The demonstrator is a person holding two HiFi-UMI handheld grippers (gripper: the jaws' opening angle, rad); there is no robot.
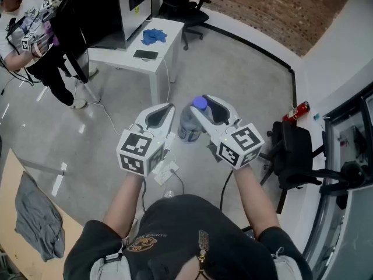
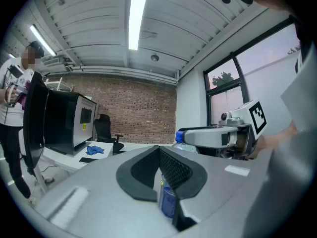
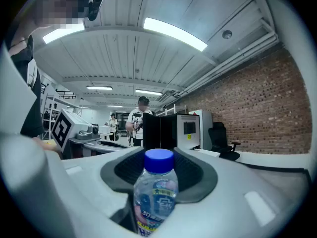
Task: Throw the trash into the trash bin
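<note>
The clear plastic bottle (image 1: 189,126) with the blue cap (image 1: 200,103) stands upright between the jaws of my right hand-held gripper (image 1: 207,111), held up in front of my chest over the grey floor. In the right gripper view the dark pads press on both sides of the bottle just below its cap, and its printed label shows low between them. My left hand-held gripper (image 1: 165,111) hangs just beside the bottle, on its left, without touching it. In the left gripper view its jaws meet tip to tip; a small bluish shape shows in the slit below the tips, and I cannot tell what it is. Both marker cubes face up towards my head. Beyond the grippers stands a white table (image 1: 167,46) carrying a blue cloth (image 1: 154,37) and a dark phone (image 1: 145,55). To my right are a black office chair (image 1: 294,153) and a red fire extinguisher (image 1: 296,112) by the wall. A person (image 1: 29,34) stands at the far left
</note>
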